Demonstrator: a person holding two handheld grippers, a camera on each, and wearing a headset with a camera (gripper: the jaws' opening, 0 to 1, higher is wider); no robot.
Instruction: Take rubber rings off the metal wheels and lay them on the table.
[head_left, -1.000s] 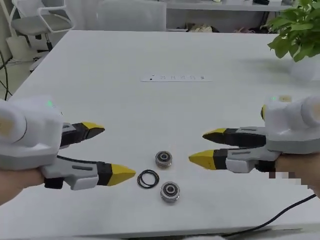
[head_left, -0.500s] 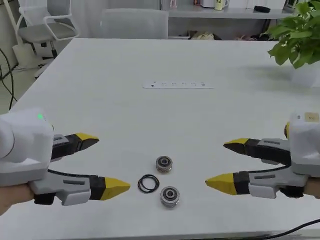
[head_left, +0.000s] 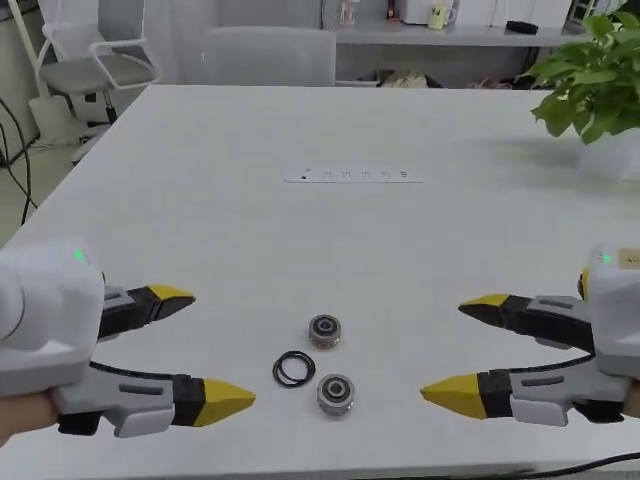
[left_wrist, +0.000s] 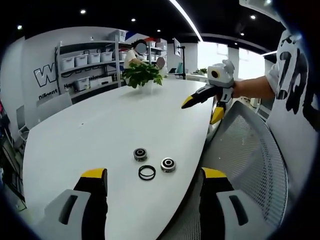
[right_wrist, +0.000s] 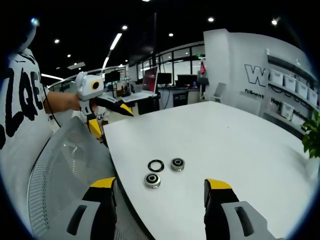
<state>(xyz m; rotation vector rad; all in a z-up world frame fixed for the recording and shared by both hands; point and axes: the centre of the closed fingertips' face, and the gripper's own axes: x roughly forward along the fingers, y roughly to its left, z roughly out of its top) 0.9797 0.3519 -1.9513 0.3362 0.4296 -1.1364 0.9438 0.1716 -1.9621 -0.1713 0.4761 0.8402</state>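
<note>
White table (head_left: 400, 240) is carrying a far metal wheel (head_left: 324, 329) and a near metal wheel (head_left: 335, 392) by the middle of its near edge. Black rubber rings (head_left: 293, 369) are lying flat just beside both, on the left-edge side. Left gripper (head_left: 220, 347) and right gripper (head_left: 443, 350) are hovering on either side, jaws gaping wide, gripping nothing.

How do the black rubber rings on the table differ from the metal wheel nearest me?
The rubber rings are thin black loops lying flat, with the table showing through them; the near wheel is a thick, silvery disc with a dark middle. The rings look like two overlapping loops; the wheel is a single piece. Both rest loose on the table, side by side.
</note>
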